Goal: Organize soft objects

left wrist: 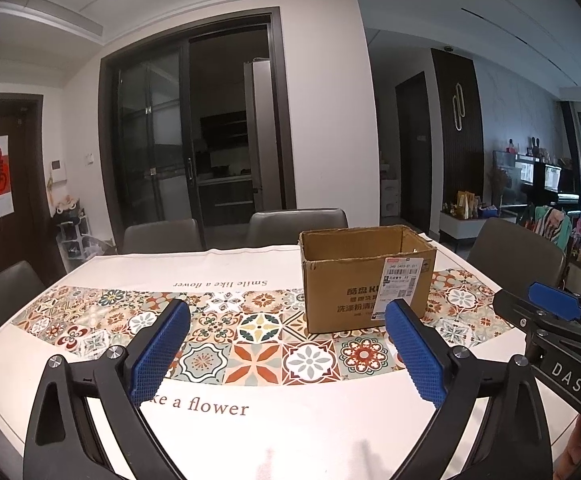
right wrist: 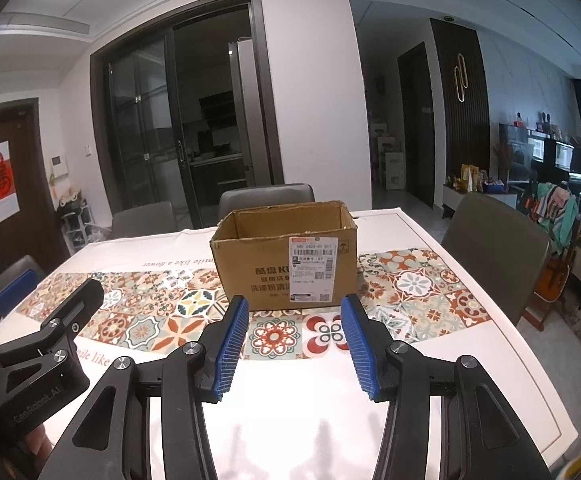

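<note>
**Both grippers spread wide before an open carton**

An open-topped brown corrugated cardboard box point(left wrist: 366, 276) with a white shipping label point(left wrist: 400, 286) on its near face stands on the white tablecloth with a band of colourful floral tile print point(left wrist: 258, 432), which covers the dining table. What lies inside the box cannot be seen from either view, and no soft object shows on the cloth. The left gripper point(left wrist: 286, 354), black with blue ribbed pads, hovers above the cloth short of the box, fingers set wide apart and holding nothing. The right gripper point(right wrist: 294, 346) hangs beside it, also parted wide and empty. Grey upholstered chairs point(right wrist: 494, 236) ring the table.
</note>
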{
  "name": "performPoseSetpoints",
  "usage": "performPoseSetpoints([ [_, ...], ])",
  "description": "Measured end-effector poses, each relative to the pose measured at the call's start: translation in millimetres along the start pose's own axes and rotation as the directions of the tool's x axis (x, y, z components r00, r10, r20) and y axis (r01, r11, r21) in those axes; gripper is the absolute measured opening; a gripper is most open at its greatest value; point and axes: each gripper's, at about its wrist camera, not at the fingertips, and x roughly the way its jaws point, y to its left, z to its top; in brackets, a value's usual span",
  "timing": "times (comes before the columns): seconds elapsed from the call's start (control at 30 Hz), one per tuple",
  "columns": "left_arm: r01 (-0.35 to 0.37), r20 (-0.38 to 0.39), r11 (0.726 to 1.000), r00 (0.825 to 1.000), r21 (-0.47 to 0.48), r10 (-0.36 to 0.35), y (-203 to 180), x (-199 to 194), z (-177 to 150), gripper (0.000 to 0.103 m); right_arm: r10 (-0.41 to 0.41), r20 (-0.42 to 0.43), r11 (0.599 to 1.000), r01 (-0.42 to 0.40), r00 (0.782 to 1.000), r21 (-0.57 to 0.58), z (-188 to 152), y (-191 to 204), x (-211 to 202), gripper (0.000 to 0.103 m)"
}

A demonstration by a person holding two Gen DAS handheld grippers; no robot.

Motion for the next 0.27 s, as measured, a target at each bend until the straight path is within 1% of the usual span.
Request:
performPoseSetpoints([
  [0.27,0.005,-0.011,1.000,1.000,-0.008,-0.005,2.2,2.1,-2.7,0.099,-0.004,-0.005,1.000,0.004,1.000,0.000,-2.1,-0.1,-0.8,0.050],
])
